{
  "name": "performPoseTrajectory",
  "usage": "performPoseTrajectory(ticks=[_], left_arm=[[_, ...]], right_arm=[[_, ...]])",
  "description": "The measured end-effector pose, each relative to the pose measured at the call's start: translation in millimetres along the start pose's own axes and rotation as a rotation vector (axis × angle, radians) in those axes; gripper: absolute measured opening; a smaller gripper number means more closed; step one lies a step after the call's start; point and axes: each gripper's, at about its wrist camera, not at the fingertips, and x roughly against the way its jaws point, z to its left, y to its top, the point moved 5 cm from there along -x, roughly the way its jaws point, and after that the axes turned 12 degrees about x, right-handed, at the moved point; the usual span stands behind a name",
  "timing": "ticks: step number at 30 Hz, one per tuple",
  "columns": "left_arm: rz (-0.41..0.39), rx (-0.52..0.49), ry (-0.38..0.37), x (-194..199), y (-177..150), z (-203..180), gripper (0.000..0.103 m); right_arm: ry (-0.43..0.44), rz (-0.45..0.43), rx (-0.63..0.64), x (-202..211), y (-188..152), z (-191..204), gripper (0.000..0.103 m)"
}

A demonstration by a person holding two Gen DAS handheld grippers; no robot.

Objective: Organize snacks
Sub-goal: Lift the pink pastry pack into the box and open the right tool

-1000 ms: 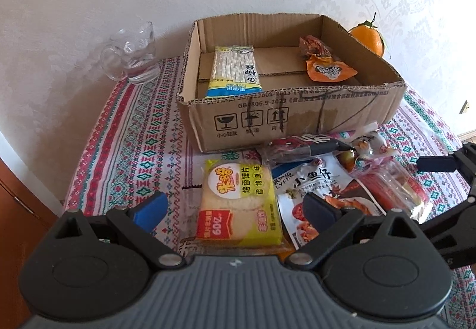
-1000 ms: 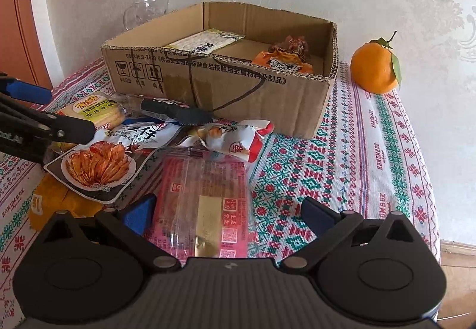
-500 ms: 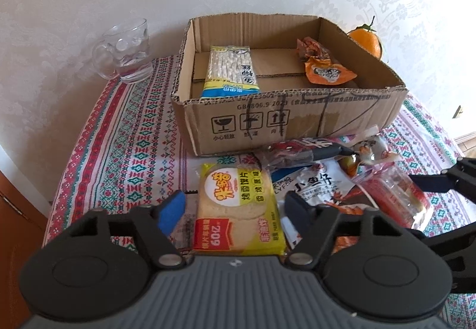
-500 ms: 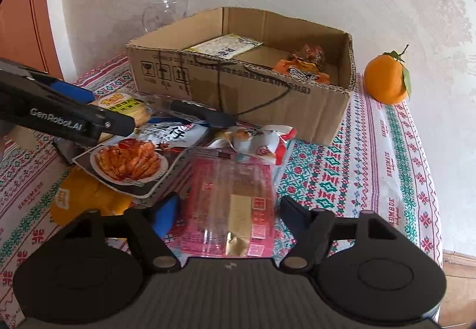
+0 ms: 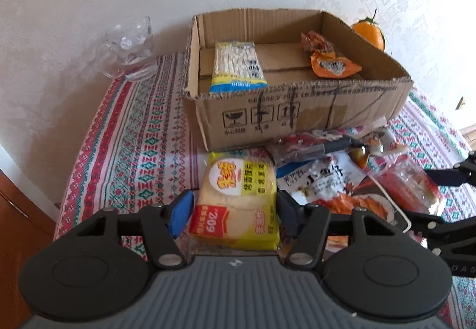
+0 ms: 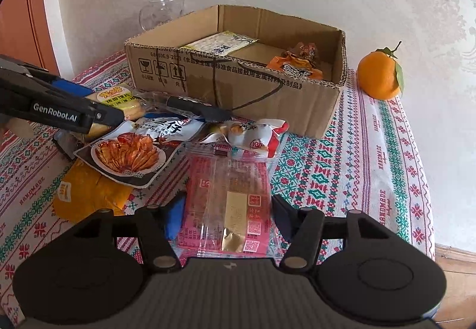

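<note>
Tabletop (image 6: 342,180) wearing a patterned woven cloth, cardboard box (image 6: 238,91) sitting at the back, glass mug (image 5: 131,52) standing beside it, orange (image 6: 379,76) resting near the wall, snack packets (image 6: 134,150) lying in front

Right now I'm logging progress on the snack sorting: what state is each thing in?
cardboard box: open-topped, partly filled
noodle packet: lying in box
orange packet: lying in box
yellow rice-cracker pack: on table, between closing left gripper jaws
red clear-wrapped pack: on table, between closing right gripper jaws
glass mug: upright, looks empty
orange fruit: beside box
</note>
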Motion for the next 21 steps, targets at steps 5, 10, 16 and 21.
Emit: performPoseTrajectory(ticks=[5,10,16,21], left_arm=[[-0.004,-0.036,0.019,-7.3,0.3,-6.7,0.060],[-0.001,-0.024,0.008,-9.8,2.5,-5.1,0.055],[0.000,-0.012,0.004,-5.2,1.4,-2.6,0.054],[-0.018,0.009,-0.003,4.2,1.0,0.5,0.054]], right_arm=[[-0.004,-0.001,0.004,-1.5,2.3,0.5,0.066],[-0.004,-0.002,0.003,-1.5,3.0,0.0,0.064],[0.004,-0.002,-0.016,1.5,4.1,-2.4,0.062],[0.010,0.005,-0.034,6.8,2.3,-6.3,0.062]])
